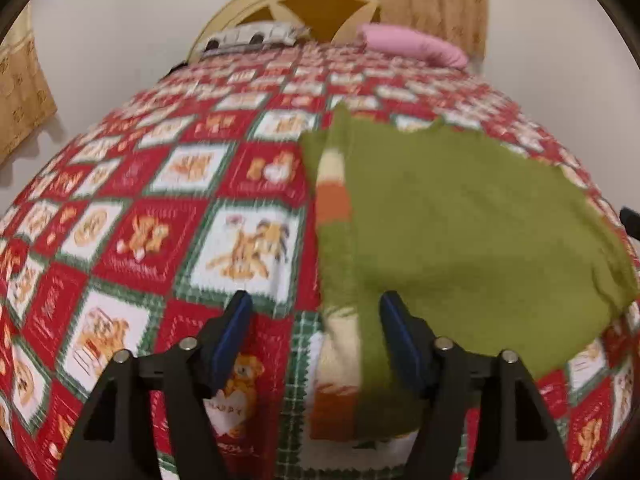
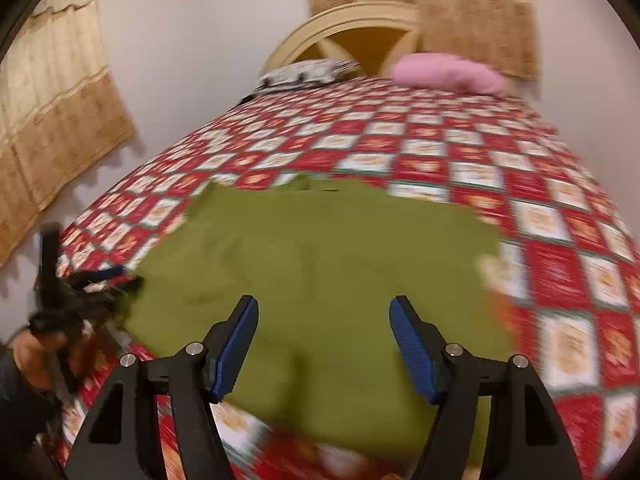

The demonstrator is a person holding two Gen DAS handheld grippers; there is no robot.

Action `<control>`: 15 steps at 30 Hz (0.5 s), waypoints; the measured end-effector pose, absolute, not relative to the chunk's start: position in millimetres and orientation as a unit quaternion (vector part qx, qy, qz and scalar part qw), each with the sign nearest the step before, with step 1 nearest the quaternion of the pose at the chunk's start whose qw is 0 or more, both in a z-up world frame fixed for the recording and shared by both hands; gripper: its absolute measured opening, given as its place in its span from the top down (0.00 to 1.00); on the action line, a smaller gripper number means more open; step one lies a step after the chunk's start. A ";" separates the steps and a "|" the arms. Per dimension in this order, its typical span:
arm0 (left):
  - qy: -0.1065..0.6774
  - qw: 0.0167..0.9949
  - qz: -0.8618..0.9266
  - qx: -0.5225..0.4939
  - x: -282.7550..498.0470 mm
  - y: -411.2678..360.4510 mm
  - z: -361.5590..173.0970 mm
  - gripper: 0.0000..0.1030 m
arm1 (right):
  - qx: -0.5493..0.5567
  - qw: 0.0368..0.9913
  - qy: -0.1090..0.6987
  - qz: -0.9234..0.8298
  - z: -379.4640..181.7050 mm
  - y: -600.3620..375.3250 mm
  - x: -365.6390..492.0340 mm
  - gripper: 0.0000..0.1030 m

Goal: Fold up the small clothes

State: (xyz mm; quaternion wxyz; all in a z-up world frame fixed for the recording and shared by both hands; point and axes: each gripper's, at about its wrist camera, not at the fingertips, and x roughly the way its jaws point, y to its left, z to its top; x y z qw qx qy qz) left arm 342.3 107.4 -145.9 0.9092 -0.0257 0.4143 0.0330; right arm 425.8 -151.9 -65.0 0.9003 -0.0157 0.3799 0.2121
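So the green knitted sweater [image 1: 460,220] lies flat on the patchwork teddy-bear bedspread [image 1: 160,208], and what matters for the next fold is where it sits relative to each gripper. From the left gripper [image 1: 316,312] it lies ahead and off to the right, with the striped sleeve [image 1: 334,188] folded in along its near-left edge and running straight away from the fingers, so its long axis lines up with where the gripper points. Both sets of jaws stand wide apart with nothing pinched. The right gripper [image 2: 324,316] hovers right over the middle of the green body, which spreads out ahead and to both sides, so I'd say the right one is nearer the bulk, while the left is nearer that sleeve edge. No baskets or bins anywhere; just a pink pillow [image 2: 448,72] way up by the headboard [image 2: 352,32].
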 end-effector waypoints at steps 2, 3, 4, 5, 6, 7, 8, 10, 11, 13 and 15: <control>0.413 0.909 0.040 -0.027 340.8 109.4 -145.9 0.22 | -0.026 0.888 0.402 0.221 -79.4 -123.0 442.9 0.33; 0.415 0.908 0.042 -0.029 341.2 111.2 -146.9 0.21 | -0.033 0.886 0.407 0.217 -86.6 -115.2 449.1 0.33; 0.417 0.907 0.042 -0.030 341.7 110.5 -147.8 0.20 | -0.042 0.886 0.413 0.206 -96.0 -109.2 455.4 0.33; 0.421 0.906 0.039 -0.038 342.6 113.6 -149.8 0.18 | -0.066 0.876 0.442 0.183 -115.6 -100.1 465.2 0.33; 0.423 0.904 0.038 -0.046 343.2 115.5 -150.6 0.17 | -0.080 0.866 0.464 0.169 -130.3 -96.7 472.7 0.33; 0.424 0.903 0.038 -0.058 343.0 119.4 -151.5 0.15 | -0.081 0.875 0.446 0.168 -129.4 -97.8 471.8 0.33; 0.424 0.903 0.038 -0.064 342.7 120.2 -151.9 0.14 | -0.086 0.878 0.442 0.162 -127.5 -96.8 471.2 0.33; 0.421 0.903 0.036 -0.075 341.0 122.3 -152.4 0.14 | -0.074 0.878 0.446 0.154 -122.4 -98.4 470.0 0.33; 0.419 0.904 0.037 -0.077 340.1 122.5 -152.5 0.14 | -0.065 0.886 0.433 0.153 -114.1 -97.0 465.7 0.33; 0.417 0.905 0.040 -0.072 339.0 119.1 -152.1 0.14 | -0.070 0.894 0.407 0.173 -101.0 -86.2 455.8 0.33; 0.416 0.906 0.044 -0.066 339.0 117.1 -151.8 0.13 | -0.086 0.894 0.393 0.198 -94.7 -65.6 451.5 0.34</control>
